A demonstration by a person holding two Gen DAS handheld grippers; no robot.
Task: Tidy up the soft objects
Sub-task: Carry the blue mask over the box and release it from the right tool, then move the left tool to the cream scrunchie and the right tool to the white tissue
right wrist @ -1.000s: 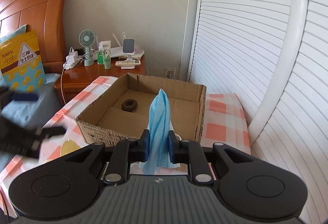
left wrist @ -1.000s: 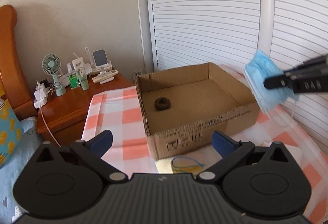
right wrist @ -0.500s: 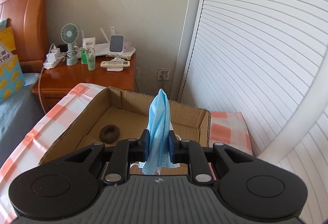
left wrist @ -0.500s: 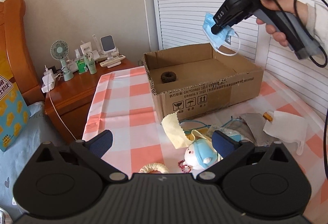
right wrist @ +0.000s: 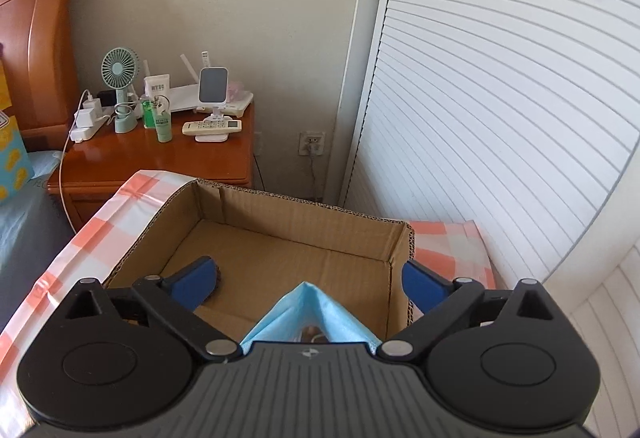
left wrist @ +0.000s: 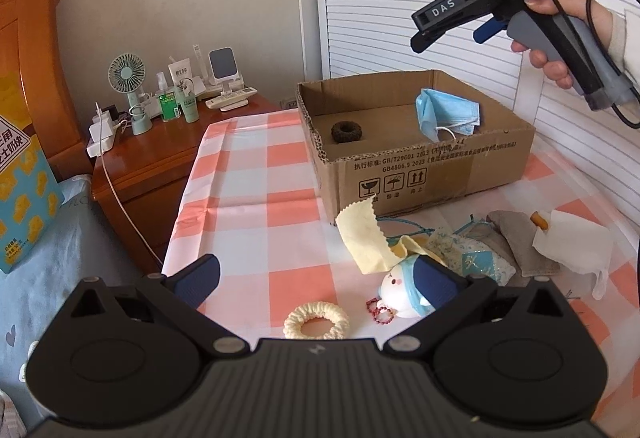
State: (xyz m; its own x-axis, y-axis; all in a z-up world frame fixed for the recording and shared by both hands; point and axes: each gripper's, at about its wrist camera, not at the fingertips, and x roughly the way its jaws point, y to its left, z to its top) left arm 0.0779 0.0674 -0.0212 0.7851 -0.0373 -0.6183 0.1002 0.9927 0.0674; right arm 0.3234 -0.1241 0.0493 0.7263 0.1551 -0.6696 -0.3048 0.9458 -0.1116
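Bedroom corner with pale walls and a white louvred door: at far left stands a wooden headboard (left wrist: pixel 24 77), and beside it a bedside cabinet (left wrist: pixel 160 153) carries a small green fan (left wrist: pixel 127 77), bottles, a charger and a remote. Next comes the desk (left wrist: pixel 248 173), spread with a pink-and-white checked cloth.

Low in the left wrist view, the left gripper (left wrist: pixel 316 278) hangs over the near part of the desk, its jaws spread wide with nothing between the blue pads. Just ahead of it lie a cream scrunchie (left wrist: pixel 317 320), a small string of red beads (left wrist: pixel 378 310) and a white plush toy with a blue hood (left wrist: pixel 402 292), partly hidden by the gripper's right-hand finger. Behind these lies a loose pile: a yellow cloth (left wrist: pixel 362 238), a patterned pouch (left wrist: pixel 468 256), a grey fabric piece (left wrist: pixel 516 238) and a white tissue (left wrist: pixel 572 242).

Further back sits an open cardboard box (left wrist: pixel 432 173). Inside it, a dark brown scrunchie (left wrist: pixel 346 131) lies on the floor of the box to the left, and the blue face mask (left wrist: pixel 448 113) rests crumpled to the right, near the back wall, free of any grip.

Above the box's right end, a hand (left wrist: pixel 560 33) holds the right gripper (left wrist: pixel 420 37) in the air, pointing down towards the box. Its jaws are opening, and in the right wrist view they stand wide apart (right wrist: pixel 310 284), with the face mask (right wrist: pixel 308 314) seen below them, touching neither pad.
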